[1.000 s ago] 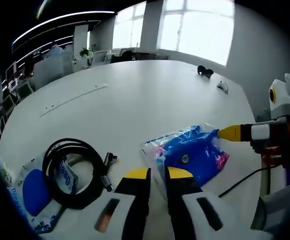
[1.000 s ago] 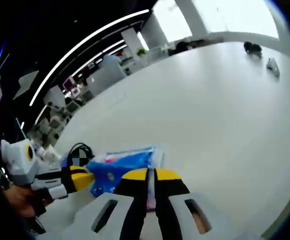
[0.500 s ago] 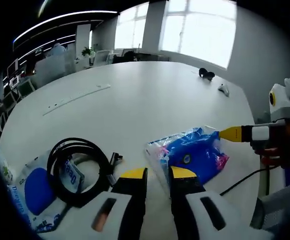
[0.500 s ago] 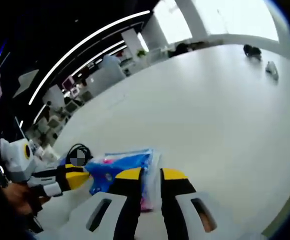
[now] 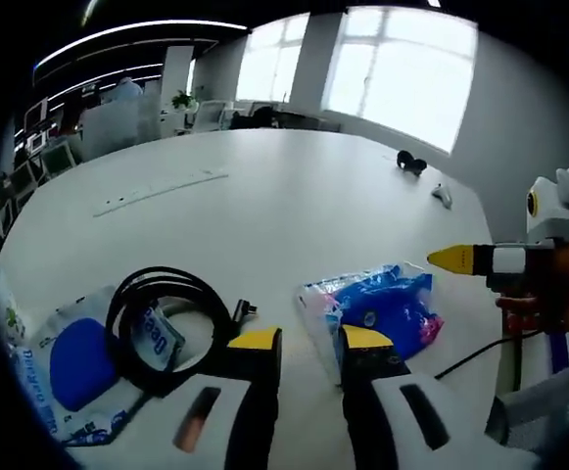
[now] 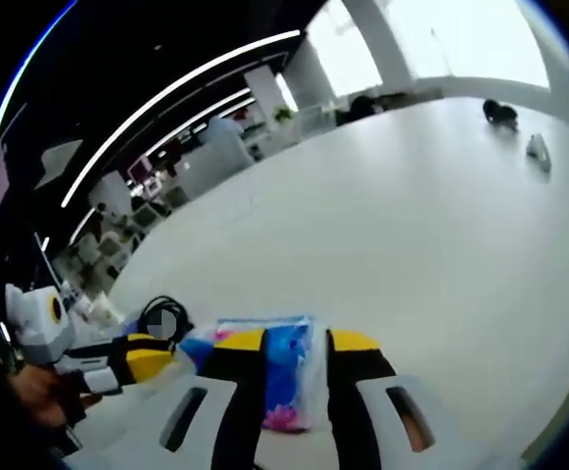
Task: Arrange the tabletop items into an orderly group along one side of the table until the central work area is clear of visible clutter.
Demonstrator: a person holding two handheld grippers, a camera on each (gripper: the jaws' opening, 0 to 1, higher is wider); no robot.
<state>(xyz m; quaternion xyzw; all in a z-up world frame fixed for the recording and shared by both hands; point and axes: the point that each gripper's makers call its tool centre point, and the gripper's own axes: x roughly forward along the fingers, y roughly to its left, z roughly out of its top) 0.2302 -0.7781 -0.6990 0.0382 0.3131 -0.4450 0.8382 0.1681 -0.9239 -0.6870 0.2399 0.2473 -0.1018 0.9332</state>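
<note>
A clear bag of blue and pink contents (image 5: 377, 308) lies flat on the white table (image 5: 294, 206). My left gripper (image 5: 310, 340) stands open just short of the bag's near left edge, nothing between its jaws. My right gripper (image 5: 452, 258), held by a hand (image 5: 553, 299), hovers off the bag's right corner, apart from it. In the right gripper view the right gripper (image 6: 297, 341) is open, and the bag (image 6: 286, 377) shows in the gap between its jaws. The left gripper (image 6: 137, 360) comes in from the left there.
A coiled black cable (image 5: 166, 315) lies partly on a white pouch with a blue patch (image 5: 78, 367) at the left. A long white strip (image 5: 162, 191) sits mid-table. A small black object (image 5: 410, 163) and a small white one (image 5: 443, 196) rest at the far side.
The right gripper has gone from shut on the bag's edge to open and has let it go. The left gripper's jaws stand a little wider, and both views have pulled back slightly.
</note>
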